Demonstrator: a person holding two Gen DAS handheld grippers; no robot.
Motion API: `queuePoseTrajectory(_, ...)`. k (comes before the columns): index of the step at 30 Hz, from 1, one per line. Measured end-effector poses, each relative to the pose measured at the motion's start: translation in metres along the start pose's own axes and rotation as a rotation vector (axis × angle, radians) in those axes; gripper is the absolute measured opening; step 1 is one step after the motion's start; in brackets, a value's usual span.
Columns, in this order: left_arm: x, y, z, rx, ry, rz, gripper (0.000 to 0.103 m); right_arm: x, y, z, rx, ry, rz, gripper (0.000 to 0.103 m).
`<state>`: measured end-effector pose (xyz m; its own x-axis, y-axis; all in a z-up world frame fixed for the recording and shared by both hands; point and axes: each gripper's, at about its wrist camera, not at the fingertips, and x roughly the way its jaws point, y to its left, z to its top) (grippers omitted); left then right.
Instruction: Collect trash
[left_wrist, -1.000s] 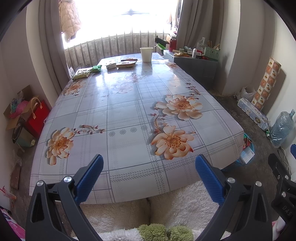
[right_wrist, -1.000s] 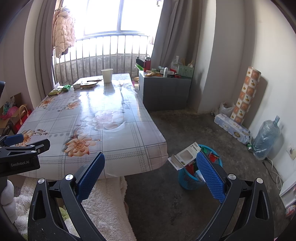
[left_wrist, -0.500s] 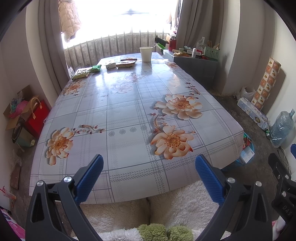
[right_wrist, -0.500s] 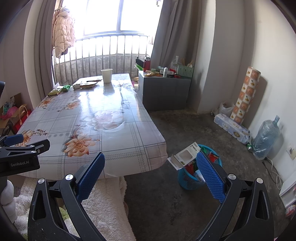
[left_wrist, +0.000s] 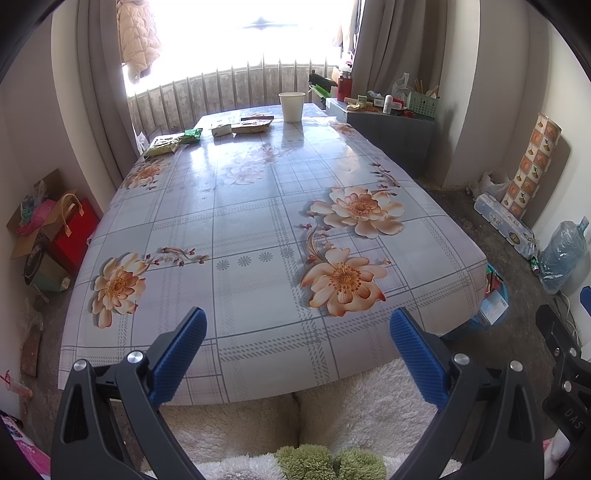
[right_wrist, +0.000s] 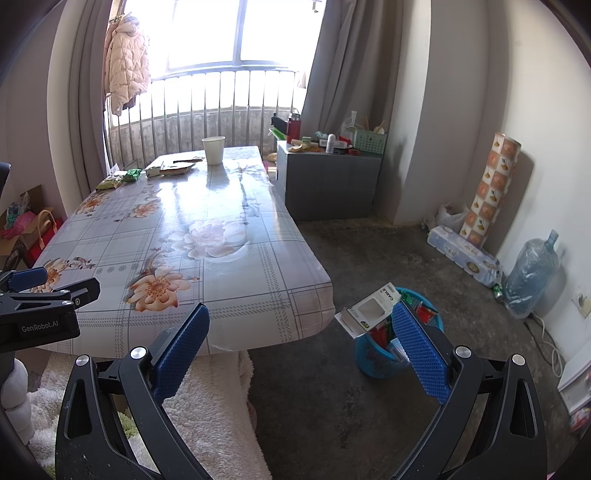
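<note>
Both tools hang wide apart and empty at the near end of a flower-patterned tabletop (left_wrist: 258, 221): the left tool (left_wrist: 295, 354) over its near edge, the right tool (right_wrist: 299, 350) off its right corner, above the bare floor. The trash lies at the tabletop's far end, by the window: a white paper cup (left_wrist: 291, 106) standing upright, a flat brown wrapper (left_wrist: 253, 126) beside a small white packet (left_wrist: 221, 129), then a green wrapper (left_wrist: 193, 133) and a yellow-green snack bag (left_wrist: 164, 144) towards the left edge. Their print is too small and glare-washed to read. On the floor right of the tabletop stands a blue waste bin (right_wrist: 384, 354), its right side hidden behind the right tool's blue finger; a white cable box (right_wrist: 371, 308) sticks out of its top among red and green scraps. From the left wrist, only a sliver of that bin shows past the tabletop's corner.
</note>
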<state>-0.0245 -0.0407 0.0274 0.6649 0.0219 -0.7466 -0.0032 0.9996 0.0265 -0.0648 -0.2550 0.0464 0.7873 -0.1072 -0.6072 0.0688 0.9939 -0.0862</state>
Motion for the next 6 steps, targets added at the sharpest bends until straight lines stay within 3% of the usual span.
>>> queuePoseTrajectory(6, 0.0021, 0.0000, -0.0017, -0.004, 0.011, -0.005, 0.097, -0.0002, -0.0008, -0.0006, 0.000, 0.002, -0.002, 0.095)
